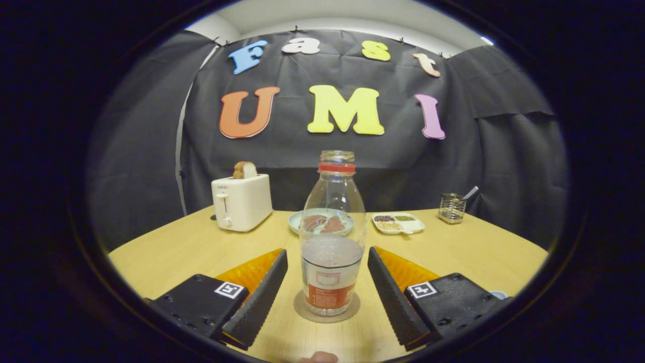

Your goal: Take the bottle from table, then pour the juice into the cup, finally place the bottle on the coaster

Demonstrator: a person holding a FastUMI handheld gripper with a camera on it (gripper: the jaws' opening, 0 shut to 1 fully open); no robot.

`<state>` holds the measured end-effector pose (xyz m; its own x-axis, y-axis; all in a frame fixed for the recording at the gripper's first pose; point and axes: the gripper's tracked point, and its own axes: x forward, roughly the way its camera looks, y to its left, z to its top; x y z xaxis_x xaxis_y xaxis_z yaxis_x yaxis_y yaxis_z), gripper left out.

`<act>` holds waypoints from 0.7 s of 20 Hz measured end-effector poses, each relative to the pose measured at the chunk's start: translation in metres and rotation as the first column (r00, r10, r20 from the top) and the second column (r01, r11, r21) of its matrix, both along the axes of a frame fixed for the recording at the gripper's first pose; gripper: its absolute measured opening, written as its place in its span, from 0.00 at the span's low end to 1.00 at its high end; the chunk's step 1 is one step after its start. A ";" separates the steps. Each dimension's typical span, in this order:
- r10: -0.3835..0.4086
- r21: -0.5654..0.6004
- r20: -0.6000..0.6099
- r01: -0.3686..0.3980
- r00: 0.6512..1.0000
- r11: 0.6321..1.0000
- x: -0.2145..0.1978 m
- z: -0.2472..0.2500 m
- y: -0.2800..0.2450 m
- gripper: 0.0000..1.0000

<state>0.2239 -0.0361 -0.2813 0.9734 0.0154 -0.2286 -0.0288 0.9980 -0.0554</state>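
Gripper view: a light wooden desk (191,247) is stretching across the booth, carrying every item in the scene. Nearest the camera, the tool (327,280) is hovering low over the desk with its two fingers spread wide, released and gripping nothing; one finger (257,300) is lying to the left of the bottle and the other to the right, each standing clear of the glass with bare wood showing in the gaps.

Between those fingers, a clear bottle (332,237) is standing upright, uncapped, with a red ring around its neck and a red-and-white label around its lower body. Its lower half is looking cloudy; whether that is liquid cannot be told. The bottle is sitting squarely on a round brown coaster (307,311), whose rim is peeking out around the base.

Beyond the fingers, toward the left, a white toaster (242,201) is holding a slice of bread (245,170) in its slot. Directly behind the bottle, a pale round plate (296,221) is carrying dark food. Just right of it, a small white divided tray (410,225) is holding grains or seeds in separate compartments. Farther right, near the back of the desk, a small wire basket (451,208) is holding a utensil.
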 end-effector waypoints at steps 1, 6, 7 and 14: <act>0.002 0.000 0.008 -0.002 1.000 1.000 -0.006 0.008 0.000 1.00; -0.007 -0.013 0.066 0.008 0.998 1.000 -0.042 0.059 -0.006 1.00; -0.007 -0.009 0.082 0.008 0.997 1.000 -0.050 0.073 -0.007 1.00; -0.028 0.002 0.136 0.028 0.990 1.000 -0.099 0.153 -0.019 1.00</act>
<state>0.1252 -0.0553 -0.1279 0.9955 -0.0122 -0.0936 0.0068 0.9984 -0.0570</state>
